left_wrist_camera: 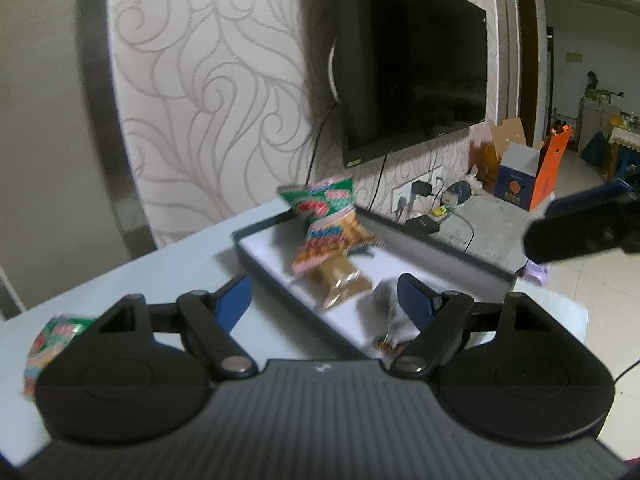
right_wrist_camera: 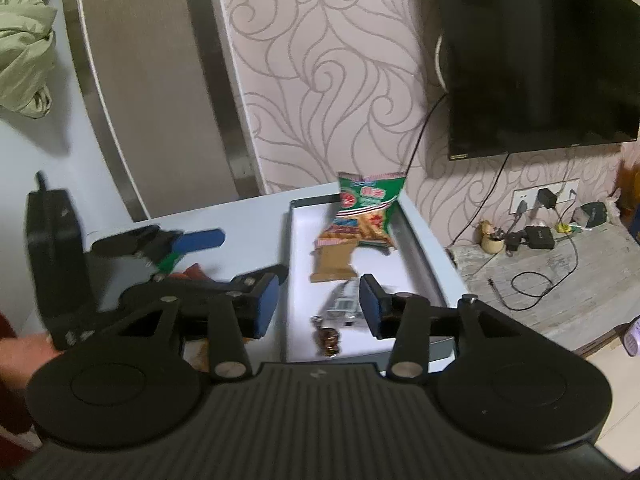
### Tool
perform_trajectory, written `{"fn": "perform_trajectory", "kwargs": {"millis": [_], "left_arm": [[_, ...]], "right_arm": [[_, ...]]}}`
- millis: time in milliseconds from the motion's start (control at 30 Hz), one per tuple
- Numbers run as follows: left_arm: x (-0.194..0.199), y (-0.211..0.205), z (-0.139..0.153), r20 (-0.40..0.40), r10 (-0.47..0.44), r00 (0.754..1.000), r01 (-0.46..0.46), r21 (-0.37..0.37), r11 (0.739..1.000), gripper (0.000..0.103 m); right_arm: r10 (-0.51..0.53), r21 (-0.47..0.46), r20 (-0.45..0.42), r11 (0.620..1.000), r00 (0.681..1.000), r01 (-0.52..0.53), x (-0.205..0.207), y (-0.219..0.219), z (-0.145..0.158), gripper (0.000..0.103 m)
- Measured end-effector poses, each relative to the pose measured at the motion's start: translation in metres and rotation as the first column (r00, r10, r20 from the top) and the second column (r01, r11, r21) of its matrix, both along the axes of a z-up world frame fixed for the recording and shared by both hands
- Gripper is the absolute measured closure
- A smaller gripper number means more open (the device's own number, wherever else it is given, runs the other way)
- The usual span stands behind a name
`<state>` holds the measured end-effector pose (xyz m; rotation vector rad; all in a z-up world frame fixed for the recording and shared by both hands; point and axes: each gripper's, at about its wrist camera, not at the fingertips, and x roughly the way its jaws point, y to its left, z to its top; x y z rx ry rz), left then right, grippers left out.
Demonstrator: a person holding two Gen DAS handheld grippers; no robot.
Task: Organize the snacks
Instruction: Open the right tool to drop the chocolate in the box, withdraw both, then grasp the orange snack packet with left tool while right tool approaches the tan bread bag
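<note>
A dark-rimmed white tray (left_wrist_camera: pixel 264 254) (right_wrist_camera: pixel 298 280) sits on the pale table. In it lie a green snack bag (left_wrist_camera: pixel 324 216) (right_wrist_camera: pixel 366 210), a brown wrapped snack (left_wrist_camera: pixel 340 278) (right_wrist_camera: pixel 334 260), a silvery packet (left_wrist_camera: pixel 390 306) (right_wrist_camera: pixel 344 300) and a small dark snack (right_wrist_camera: pixel 328 340). Another green snack bag (left_wrist_camera: pixel 44 342) lies on the table, left of the tray. My left gripper (left_wrist_camera: pixel 324 300) is open and empty, just before the tray; it also shows in the right wrist view (right_wrist_camera: pixel 232 254). My right gripper (right_wrist_camera: pixel 318 308) is open and empty over the tray's near end.
A black TV (left_wrist_camera: pixel 412 68) (right_wrist_camera: pixel 536 60) hangs on the patterned wall. A low stone shelf (right_wrist_camera: pixel 560 276) to the right holds chargers, cables and boxes (left_wrist_camera: pixel 528 172). Green cloth (right_wrist_camera: pixel 24 40) hangs at upper left. The table's right edge drops to tiled floor.
</note>
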<state>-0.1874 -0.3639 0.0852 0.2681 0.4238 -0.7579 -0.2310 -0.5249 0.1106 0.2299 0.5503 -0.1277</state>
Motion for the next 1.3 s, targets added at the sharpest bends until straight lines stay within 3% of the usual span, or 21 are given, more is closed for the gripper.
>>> {"fn": "perform_trajectory", "kwargs": {"millis": [400,700,900,1033,1200,1300], "left_arm": [[-0.021,0.087,-0.032,-0.022,0.102,0.995,-0.1,0.083,0.992,0.022],[-0.024,0.086,-0.046,-0.044,0.027,0.999,-0.023,0.084,0.996,0.023],[0.003,0.088,-0.051,-0.007,0.12,0.993,-0.118,0.095,0.988,0.026],[0.021,0.094,-0.062,0.018,0.114,0.993,-0.115,0.154,0.981,0.026],[0.044,0.096,-0.075,-0.014,0.101,0.995,-0.096,0.193,0.977,0.026],[0.059,0.1,-0.082,-0.076,0.109,0.991,-0.093,0.185,0.978,0.026]], "right_arm": [[0.113,0.044,-0.102,0.993,0.988,-0.109,0.021,0.065,-0.03,0.047],[0.114,0.029,-0.15,0.993,0.982,-0.111,0.015,0.084,-0.041,0.047],[0.057,0.019,-0.143,0.998,0.988,-0.054,0.0,0.07,-0.036,0.047],[0.033,0.017,-0.146,0.999,0.989,-0.031,-0.006,0.065,-0.036,0.046],[0.014,0.007,-0.149,1.0,0.989,-0.013,-0.012,0.062,-0.035,0.046],[0.004,0.002,-0.153,1.0,0.988,-0.004,-0.014,0.061,-0.035,0.046]]}}
